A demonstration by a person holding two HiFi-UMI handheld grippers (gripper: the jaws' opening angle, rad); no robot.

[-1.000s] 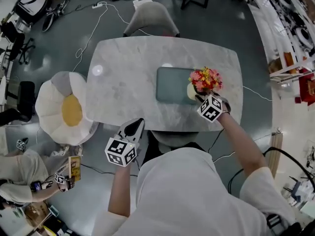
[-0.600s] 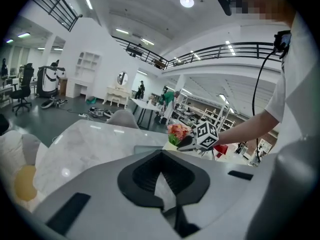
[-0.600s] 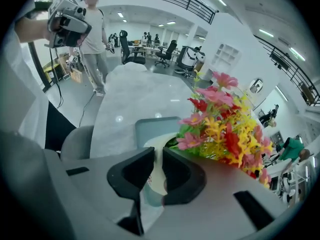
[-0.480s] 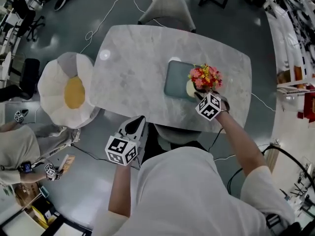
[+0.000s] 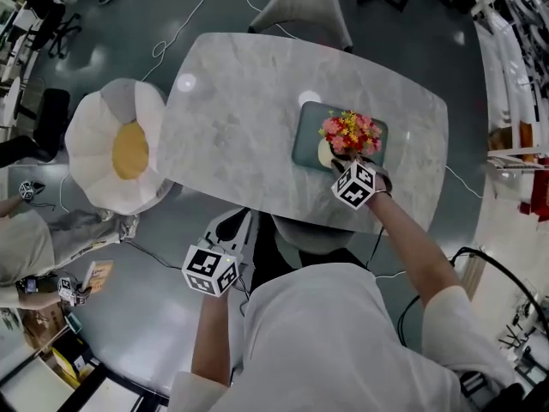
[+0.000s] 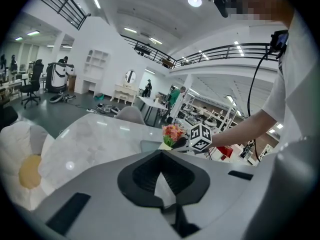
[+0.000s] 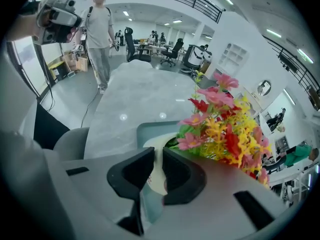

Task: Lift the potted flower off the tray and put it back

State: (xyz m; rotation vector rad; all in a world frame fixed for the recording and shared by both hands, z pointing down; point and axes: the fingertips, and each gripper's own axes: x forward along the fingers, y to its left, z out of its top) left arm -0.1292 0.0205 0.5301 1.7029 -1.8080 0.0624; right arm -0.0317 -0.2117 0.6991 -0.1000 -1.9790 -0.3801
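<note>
I read this as open-plan lab-office hall: mezzanine railing [image 6: 235, 50] overhead, white shelving [image 6: 95, 64] on wall, desks and office chairs [image 7: 131, 38] beyond far edge of marble table [image 5: 249, 118].

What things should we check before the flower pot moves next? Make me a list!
1. Right gripper pinching the pot rim: ok, jaws closed on it.
2. Pot above the tray: ok.
3. Pot bottom resting on the tray or lifted: cannot tell.
4. Left gripper out of the way: ok, shut, empty, off the table.
5. Flowers outside the jaws: ok.
</note>
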